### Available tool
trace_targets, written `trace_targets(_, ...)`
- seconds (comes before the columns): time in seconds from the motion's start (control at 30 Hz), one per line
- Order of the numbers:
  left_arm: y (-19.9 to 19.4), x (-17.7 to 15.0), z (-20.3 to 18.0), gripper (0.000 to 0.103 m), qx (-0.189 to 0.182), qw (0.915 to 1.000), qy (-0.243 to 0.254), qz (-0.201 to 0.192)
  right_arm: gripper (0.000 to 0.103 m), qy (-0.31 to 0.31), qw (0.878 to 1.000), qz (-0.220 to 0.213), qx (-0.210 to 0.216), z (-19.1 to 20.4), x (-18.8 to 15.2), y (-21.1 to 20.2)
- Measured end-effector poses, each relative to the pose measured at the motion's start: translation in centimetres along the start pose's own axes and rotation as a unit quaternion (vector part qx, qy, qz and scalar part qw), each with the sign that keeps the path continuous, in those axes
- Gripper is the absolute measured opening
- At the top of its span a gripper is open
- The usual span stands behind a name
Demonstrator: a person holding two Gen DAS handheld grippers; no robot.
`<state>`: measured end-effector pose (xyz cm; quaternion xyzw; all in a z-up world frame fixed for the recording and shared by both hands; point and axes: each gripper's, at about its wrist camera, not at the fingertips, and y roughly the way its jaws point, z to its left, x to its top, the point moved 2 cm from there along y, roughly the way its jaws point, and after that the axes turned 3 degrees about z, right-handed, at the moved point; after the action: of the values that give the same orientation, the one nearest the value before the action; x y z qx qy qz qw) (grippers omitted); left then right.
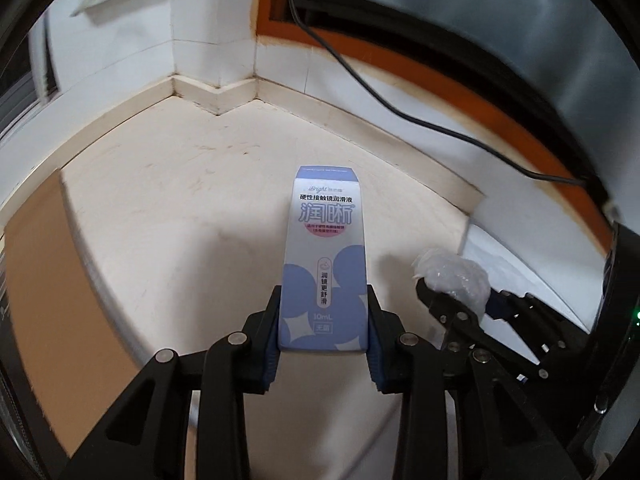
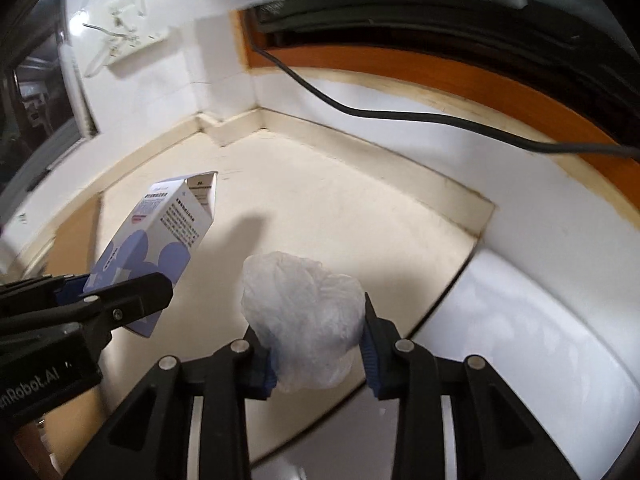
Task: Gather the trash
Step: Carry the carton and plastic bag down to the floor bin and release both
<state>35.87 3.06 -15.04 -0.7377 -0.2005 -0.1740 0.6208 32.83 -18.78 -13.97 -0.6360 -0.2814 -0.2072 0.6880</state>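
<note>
Cream floor (image 1: pixel 192 208) fills both of my wrist views, running back to a white tiled wall (image 1: pixel 132 48) with a pale skirting board (image 1: pixel 216 96) at about 11 o'clock. An orange-brown wooden frame (image 1: pixel 452 80) curves from 12 toward 3 o'clock, with a black cable (image 1: pixel 360 80) trailing across the white wall below it. A white rounded surface (image 2: pixel 540 320) sits at 4 o'clock in my right view; I cannot tell what it is.

My left gripper (image 1: pixel 324 320) is clenched on a small white and lavender carton (image 1: pixel 324 256), the blue pads pressed to both of its lower sides, so it stands upright in the centre of that view, lifted clear of the floor. From the right camera the same carton (image 2: pixel 160 240) leans at 9 o'clock.

My right gripper (image 2: pixel 318 328) is grasping a crumpled wad of clear plastic (image 2: pixel 308 316) between its pads, dead centre. In the left view that wad (image 1: pixel 456 272) shows at 3 o'clock, just beside the carton but apart from it.
</note>
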Motion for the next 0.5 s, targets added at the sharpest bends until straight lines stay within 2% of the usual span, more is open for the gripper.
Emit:
trace_targets(0.13, -4.6, -3.6, 0.8, 0.034, -0.010, 0.9999, 0.001, -0.014, 0.033, 0.007, 1.000, -0.009, 0.016, 2.1, -2.7, -4.3)
trace_targets(0.23, -8.5, -7.5, 1.4, 0.034, -0.021, 0.9996, -0.002, -0.021, 0.033, 0.015, 0.999, -0.014, 0.027, 3.8, -5.3, -7.6)
trace_targets(0.5, -14.1, -17.5, 3.2, 0.034, -0.051, 0.9984, 0.020, -0.016, 0.033, 0.031, 0.999, -0.010, 0.026, 7.6, -15.0, -15.3)
